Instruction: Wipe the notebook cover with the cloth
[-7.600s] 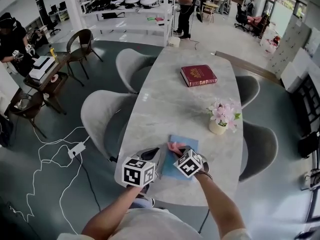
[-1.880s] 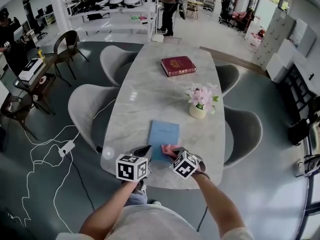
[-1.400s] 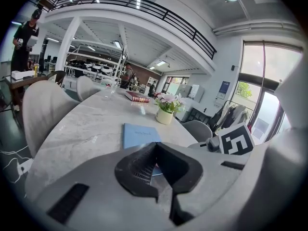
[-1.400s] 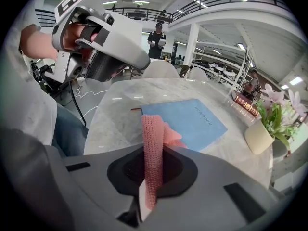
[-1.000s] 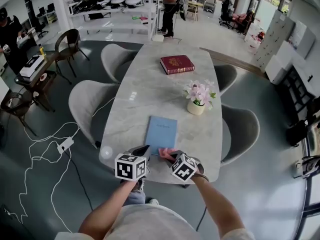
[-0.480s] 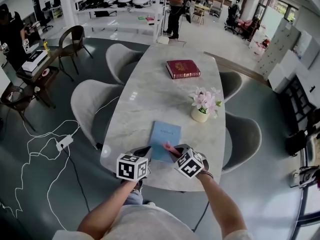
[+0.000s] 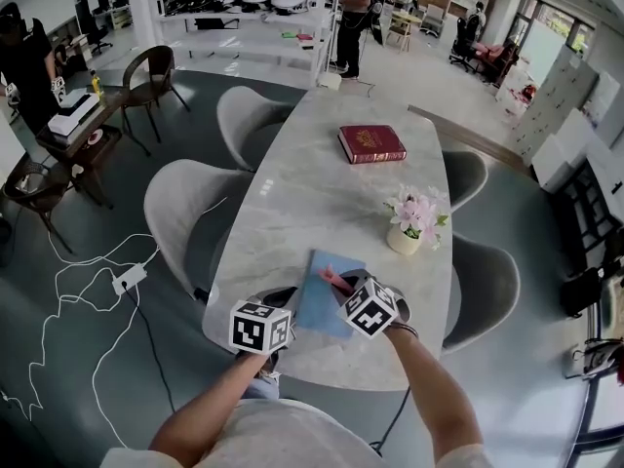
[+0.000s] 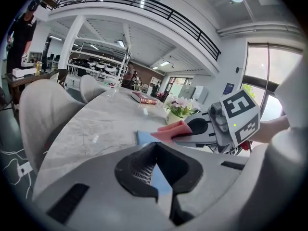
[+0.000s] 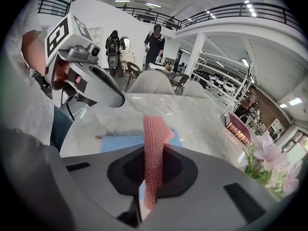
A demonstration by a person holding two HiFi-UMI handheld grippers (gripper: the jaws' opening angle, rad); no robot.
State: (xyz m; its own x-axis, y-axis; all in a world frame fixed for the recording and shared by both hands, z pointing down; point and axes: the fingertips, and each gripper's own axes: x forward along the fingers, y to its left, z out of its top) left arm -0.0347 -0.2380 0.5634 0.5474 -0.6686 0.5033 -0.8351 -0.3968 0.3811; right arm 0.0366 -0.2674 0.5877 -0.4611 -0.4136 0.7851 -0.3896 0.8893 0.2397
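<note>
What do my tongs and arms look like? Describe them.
The left tongs and right tongs are grey moulded shells with black-lined mouths. Each carries a white cube with black square markers. The forearms are bare; short, light sleeves show at the head view's bottom edge.

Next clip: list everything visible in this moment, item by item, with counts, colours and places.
table: one, pale marble, centre
notebook: one, light blue, near end of table
cloth: one, pink, above the notebook
book: one, dark red, far end of table
flower pot: one, white with pink flowers, table's right side
chairs: four, grey, around table
cable: one, white, floor at left
left tongs: shut on notebook's near edge
right tongs: shut on cloth
</note>
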